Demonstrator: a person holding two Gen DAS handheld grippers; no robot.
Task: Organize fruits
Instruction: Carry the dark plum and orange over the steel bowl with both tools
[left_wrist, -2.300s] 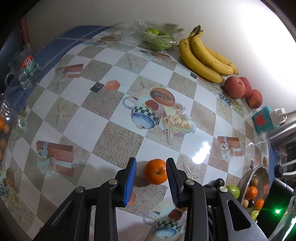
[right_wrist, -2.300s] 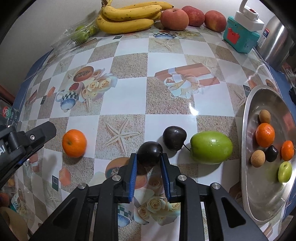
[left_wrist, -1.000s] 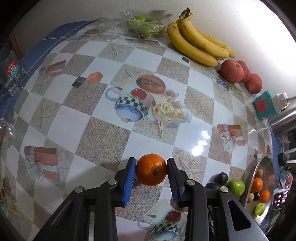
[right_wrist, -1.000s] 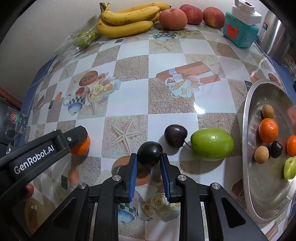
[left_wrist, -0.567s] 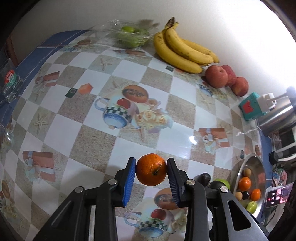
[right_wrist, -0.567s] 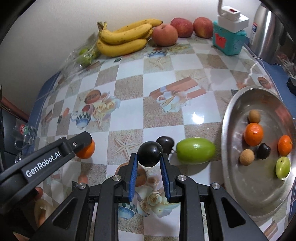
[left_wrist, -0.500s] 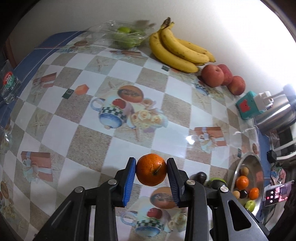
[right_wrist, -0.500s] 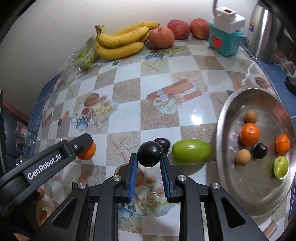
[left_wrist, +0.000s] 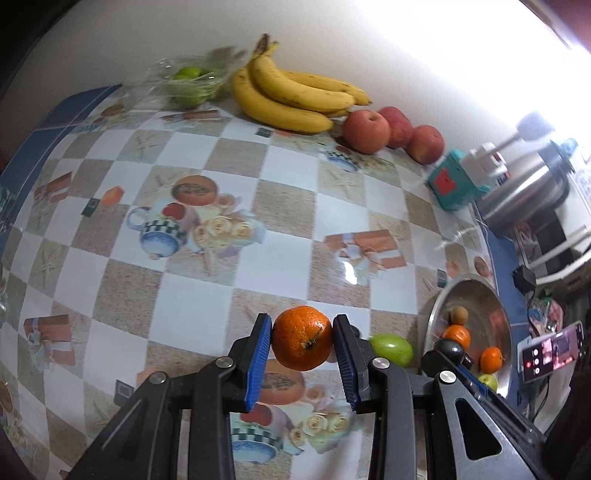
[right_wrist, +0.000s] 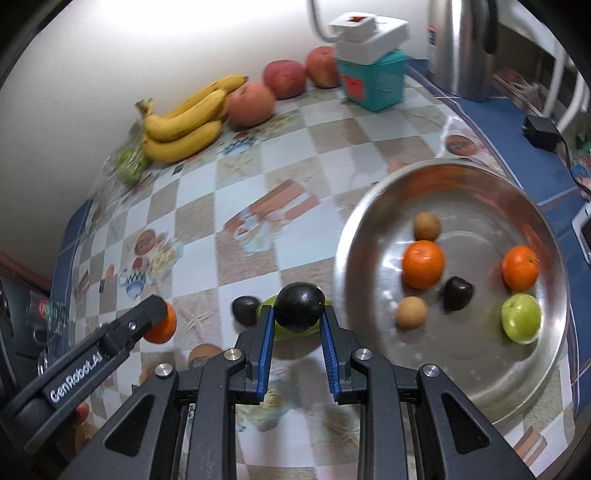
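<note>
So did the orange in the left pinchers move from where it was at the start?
Yes. The orange lay on the tablecloth beside the starfish print; now the left gripper holds it lifted off the table, nearer the steel bowl.

Teal box (left_wrist: 456, 182) with white plug by steel kettle (left_wrist: 528, 192); phone (left_wrist: 550, 350) lit beyond table edge.

You are working over a table (left_wrist: 192, 295) that is wearing a checkered printed cloth. Bananas (left_wrist: 295, 98), apples (left_wrist: 391, 131), a bag of green fruit (left_wrist: 188, 83), a teal box (left_wrist: 456, 184), a steel kettle (left_wrist: 524, 192), a steel plate (right_wrist: 461, 376), a green fruit (left_wrist: 391, 349) and a dark plum (right_wrist: 244, 309) are all sitting on it.
</note>
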